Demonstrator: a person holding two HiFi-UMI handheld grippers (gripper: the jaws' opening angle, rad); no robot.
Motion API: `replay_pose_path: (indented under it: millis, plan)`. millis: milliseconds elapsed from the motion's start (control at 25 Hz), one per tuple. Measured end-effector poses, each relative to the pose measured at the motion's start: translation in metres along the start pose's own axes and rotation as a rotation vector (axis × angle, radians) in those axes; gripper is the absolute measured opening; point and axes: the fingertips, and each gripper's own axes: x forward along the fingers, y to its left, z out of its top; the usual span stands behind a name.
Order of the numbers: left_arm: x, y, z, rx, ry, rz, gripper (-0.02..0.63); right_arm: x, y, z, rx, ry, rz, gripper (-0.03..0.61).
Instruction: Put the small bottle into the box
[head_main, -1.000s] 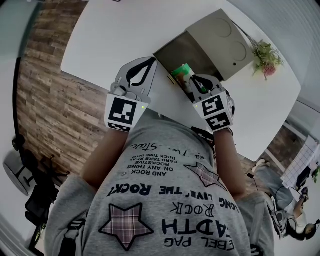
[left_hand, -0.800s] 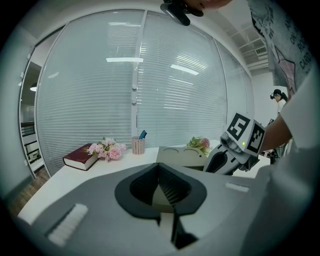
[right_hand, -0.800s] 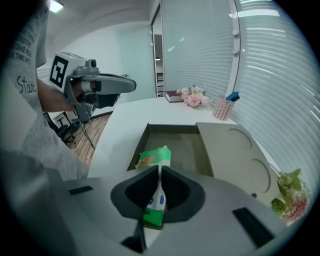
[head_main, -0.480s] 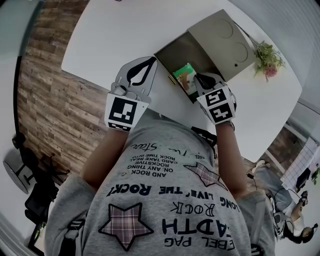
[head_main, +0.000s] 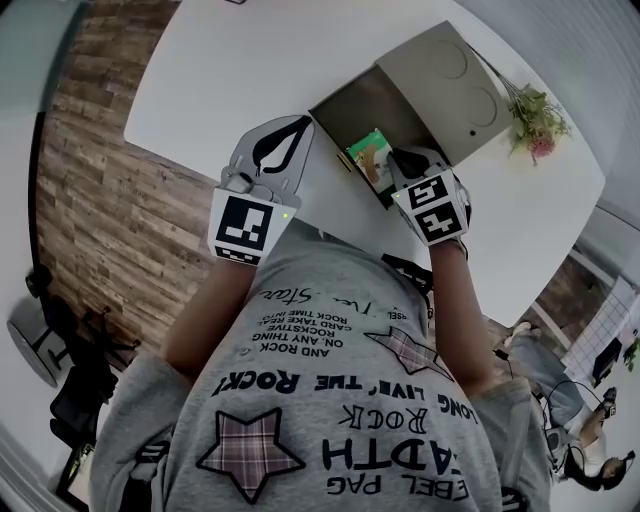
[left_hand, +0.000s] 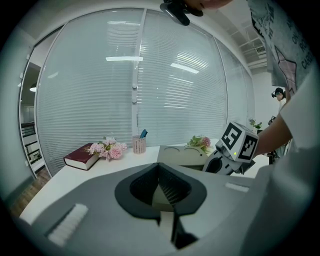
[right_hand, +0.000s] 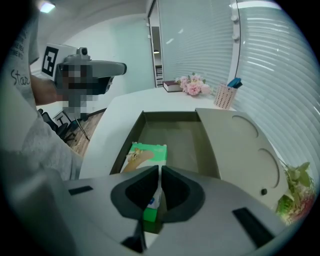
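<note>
Holding left tool (head_main: 298, 122) shut, empty, above worktop (head_main: 220, 70) beside box (head_main: 352, 100). Pinching green bottle (head_main: 368, 153) in right tool (head_main: 398, 156), jaws clamping its near end, over box's near left corner; touching bottom or not, unclear. Calling for sinking past near wall, releasing low, avoiding rim. Showing on plain white worktop: book (left_hand: 80, 156), flowers (left_hand: 107, 148), cup (left_hand: 139, 145); blinds (left_hand: 90, 90) behind, wood floor (head_main: 90, 190) below.
</note>
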Motion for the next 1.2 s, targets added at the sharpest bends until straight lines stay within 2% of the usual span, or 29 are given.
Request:
replay_pose_path:
  millis: [520,800,960,1200]
  plan:
    - [0.001,-0.004,0.005,0.008,-0.003,0.002,0.011,-0.003,0.0,0.002,-0.01,-0.008,0.007,0.029]
    - [0.0,-0.007,0.009,0.019,-0.01,0.004,0.011,-0.028,-0.005,0.026,0.026,-0.126,-0.006,0.029]
    - [-0.001,-0.008,0.014,0.028,-0.018,0.003,0.011,-0.053,-0.009,0.044,0.015,-0.189,-0.029,0.029]
    - [-0.001,-0.012,0.026,0.042,-0.041,-0.004,0.011,-0.093,-0.015,0.067,0.057,-0.304,-0.048,0.028]
